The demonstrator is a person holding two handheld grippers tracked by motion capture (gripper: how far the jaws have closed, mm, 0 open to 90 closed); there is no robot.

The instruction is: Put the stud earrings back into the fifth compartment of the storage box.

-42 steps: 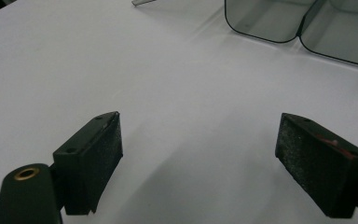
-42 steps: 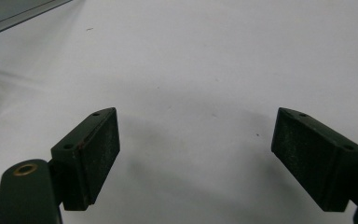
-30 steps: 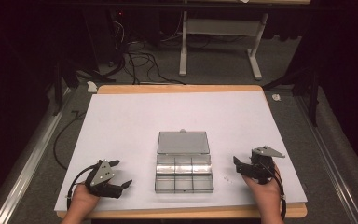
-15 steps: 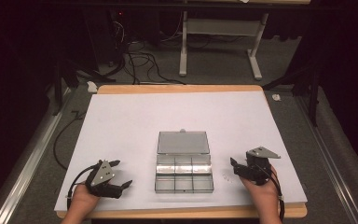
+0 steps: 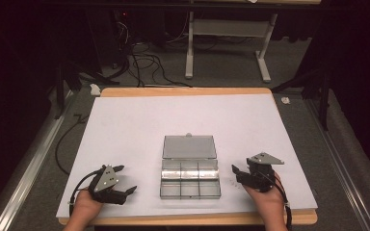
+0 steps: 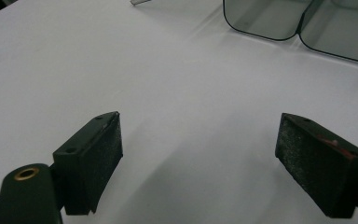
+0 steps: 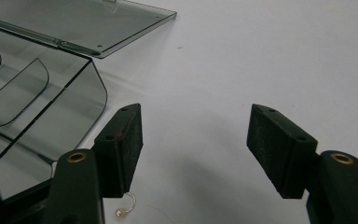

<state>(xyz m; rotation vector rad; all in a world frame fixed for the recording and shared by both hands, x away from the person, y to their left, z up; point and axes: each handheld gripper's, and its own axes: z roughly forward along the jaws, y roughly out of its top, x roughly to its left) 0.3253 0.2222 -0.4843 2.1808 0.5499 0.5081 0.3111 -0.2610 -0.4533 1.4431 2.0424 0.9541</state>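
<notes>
- Nearest, at the table's front edge: left hand [image 5: 84,207] and right hand [image 5: 265,199], each on its tool.
- Left gripper [image 5: 127,178] low on the white sheet [image 5: 125,125], well left of the box [image 5: 190,196]; jaws spread wide, nothing between them (bare paper between the pads in its own view [image 6: 198,140]). Same spot as a second ago.
- Right gripper [image 5: 236,172] just right of the box, jaws likewise wide apart and empty [image 7: 196,126]. Has crept leftward and a touch nearer over the last second, closing on the box's right wall.
- Earring [image 7: 125,208], a small bead on a wire hook, flat on the sheet by the foot of that gripper's box-side jaw, not between the jaws yet; just beside the box, outside it.
- Probable meaning of the shift: lining up to pinch the earring. Needs a dip and a slight turn before closing, or risks a nudge under the box's edge.
- Box clear, six compartments; contents too faint to tell.
- Beyond: lid [image 5: 189,147] folded back flat on the sheet, hinge toward the compartments.
</notes>
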